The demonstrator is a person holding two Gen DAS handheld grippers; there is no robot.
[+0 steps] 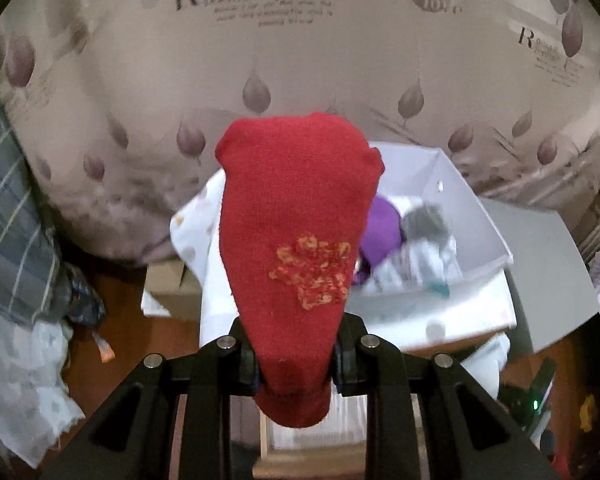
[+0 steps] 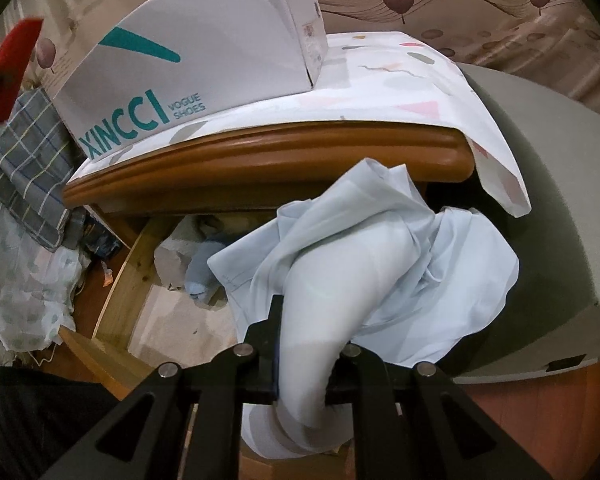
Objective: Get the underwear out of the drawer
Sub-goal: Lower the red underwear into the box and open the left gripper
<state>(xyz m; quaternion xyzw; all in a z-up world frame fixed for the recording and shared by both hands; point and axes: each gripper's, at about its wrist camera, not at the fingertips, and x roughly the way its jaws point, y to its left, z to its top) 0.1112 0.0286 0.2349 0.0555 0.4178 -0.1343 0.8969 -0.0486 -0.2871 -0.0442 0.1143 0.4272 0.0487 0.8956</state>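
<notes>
My left gripper (image 1: pixel 295 354) is shut on a red knitted garment (image 1: pixel 300 216) with an orange pattern, held up above the white shoe box (image 1: pixel 476 216); it also shows in the right wrist view (image 2: pixel 10 68) at the far left. My right gripper (image 2: pixel 306 360) is shut on a pale blue underwear piece (image 2: pixel 364 264), held over the open wooden drawer (image 2: pixel 140 272). More folded pale and blue cloth (image 2: pixel 202 264) lies inside the drawer.
The shoe box (image 2: pixel 188 52) stands on a cloth-covered wooden nightstand top (image 2: pixel 268 152) and holds purple (image 1: pixel 380 228) and grey (image 1: pixel 424 220) clothes. A leaf-print bedspread (image 1: pixel 260 60) lies behind. A plaid cloth (image 2: pixel 32 168) is at left, a grey rounded surface (image 2: pixel 548 200) at right.
</notes>
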